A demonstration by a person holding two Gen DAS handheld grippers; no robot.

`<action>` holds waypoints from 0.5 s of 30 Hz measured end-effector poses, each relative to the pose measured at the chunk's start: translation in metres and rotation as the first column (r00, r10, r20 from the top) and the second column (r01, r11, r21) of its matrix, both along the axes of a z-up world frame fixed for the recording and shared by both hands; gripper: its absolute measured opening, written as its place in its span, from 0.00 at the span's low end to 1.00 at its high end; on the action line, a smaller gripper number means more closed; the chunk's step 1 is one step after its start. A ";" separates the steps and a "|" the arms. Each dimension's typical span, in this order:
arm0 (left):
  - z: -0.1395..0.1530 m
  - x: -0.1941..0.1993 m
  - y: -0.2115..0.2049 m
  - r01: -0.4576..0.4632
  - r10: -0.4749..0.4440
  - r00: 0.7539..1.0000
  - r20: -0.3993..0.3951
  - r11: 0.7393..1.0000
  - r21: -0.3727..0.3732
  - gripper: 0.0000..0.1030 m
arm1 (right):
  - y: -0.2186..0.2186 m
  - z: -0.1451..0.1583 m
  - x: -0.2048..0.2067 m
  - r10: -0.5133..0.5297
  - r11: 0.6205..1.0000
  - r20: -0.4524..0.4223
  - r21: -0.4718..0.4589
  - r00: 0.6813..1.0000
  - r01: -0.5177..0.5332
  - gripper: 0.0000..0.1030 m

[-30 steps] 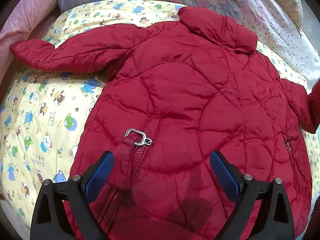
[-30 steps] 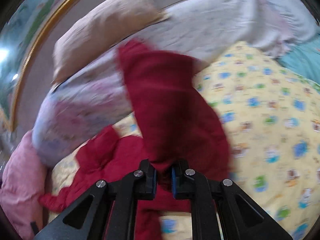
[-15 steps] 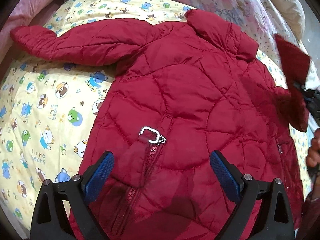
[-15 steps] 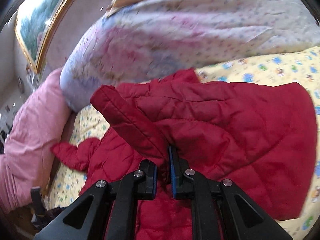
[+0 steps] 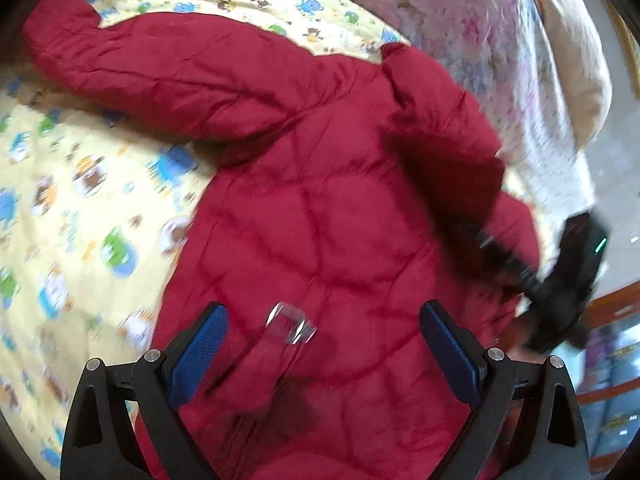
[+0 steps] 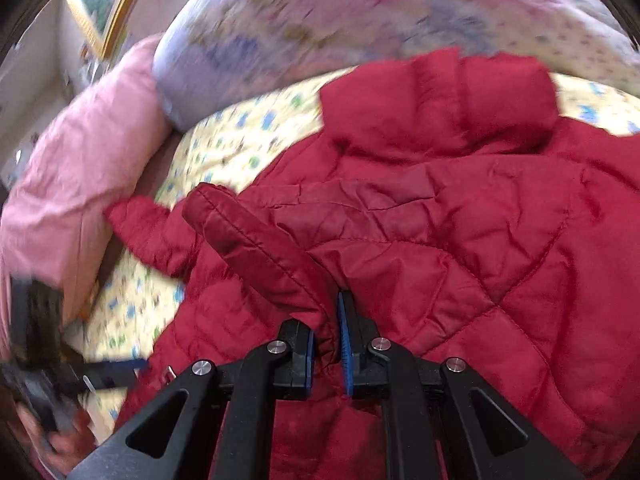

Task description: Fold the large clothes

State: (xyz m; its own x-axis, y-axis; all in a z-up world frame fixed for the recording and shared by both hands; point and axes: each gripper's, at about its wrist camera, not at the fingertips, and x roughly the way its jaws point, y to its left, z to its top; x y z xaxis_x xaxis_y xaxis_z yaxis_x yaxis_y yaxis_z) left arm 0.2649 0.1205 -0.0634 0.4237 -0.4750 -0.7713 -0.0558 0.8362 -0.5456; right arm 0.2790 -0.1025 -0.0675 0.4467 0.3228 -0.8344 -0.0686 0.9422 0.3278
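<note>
The red quilted jacket (image 5: 320, 216) lies spread on the bed's yellow bear-print sheet (image 5: 80, 208), collar toward the floral pillow (image 6: 360, 12), one sleeve (image 5: 172, 68) stretched out flat to the side. The right claw (image 6: 326, 352) is clamped on the cuff of the other sleeve (image 6: 260, 248), which is drawn in over the jacket's body. The left claw (image 5: 320, 352) hangs wide open over the lower front, gripping nothing, with the metal zipper pull (image 5: 290, 326) between its fingers. The main risk, as I judge it, is the slick padded sleeve springing back off the body on release, since puffy fill resists a crease; the open left claw could also snag the zipper pull if it drops straight down. The two claws are near each other (the right one shows as a dark blur at the edge of the left view), so a crossing move could knock them together. There is bare sheet beside the outstretched sleeve for working, while the floral pillow and the pink bedding (image 6: 80, 168) crowd the collar end, and a wooden edge (image 5: 616, 304) shows on the right side.
</note>
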 end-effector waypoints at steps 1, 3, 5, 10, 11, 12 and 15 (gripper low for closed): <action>0.001 0.007 0.003 0.001 -0.001 1.000 -0.002 1.000 -0.024 0.94 | 0.006 -0.002 -0.001 0.015 1.000 0.004 -0.015 1.000 -0.015 0.15; 0.004 0.026 0.007 0.008 -0.008 1.000 0.000 0.997 -0.071 0.94 | 0.014 -0.005 -0.005 0.043 0.998 0.014 -0.050 0.999 -0.042 0.19; 0.005 0.051 0.008 0.017 -0.018 1.000 -0.008 0.994 -0.106 0.94 | 0.015 -0.008 -0.006 0.055 0.997 0.014 -0.052 0.998 -0.054 0.22; -0.004 0.106 0.000 0.048 -0.058 0.998 -0.038 0.973 -0.226 0.94 | 0.013 -0.010 -0.007 0.060 0.998 0.019 -0.026 0.998 -0.060 0.26; -0.009 0.117 -0.003 0.057 -0.072 0.996 -0.052 0.966 -0.252 0.94 | 0.013 -0.010 -0.007 0.063 0.998 0.020 -0.030 0.998 -0.062 0.26; -0.017 0.128 -0.006 0.058 -0.081 0.994 -0.072 0.958 -0.280 0.93 | 0.013 -0.010 -0.007 0.068 0.997 0.023 -0.038 0.997 -0.067 0.26; -0.036 0.149 -0.016 0.054 -0.087 0.990 -0.107 0.958 -0.283 0.90 | 0.017 -0.010 -0.008 0.078 0.996 0.027 -0.053 0.997 -0.076 0.28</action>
State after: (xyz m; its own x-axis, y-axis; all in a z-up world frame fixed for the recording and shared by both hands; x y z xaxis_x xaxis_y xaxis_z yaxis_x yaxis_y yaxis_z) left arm 0.4139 0.1041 -0.0996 0.2959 -0.7036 -0.6460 -0.0794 0.6559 -0.7507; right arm 0.2707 -0.0855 -0.0773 0.4467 0.3143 -0.8377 -0.1506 0.9493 0.2759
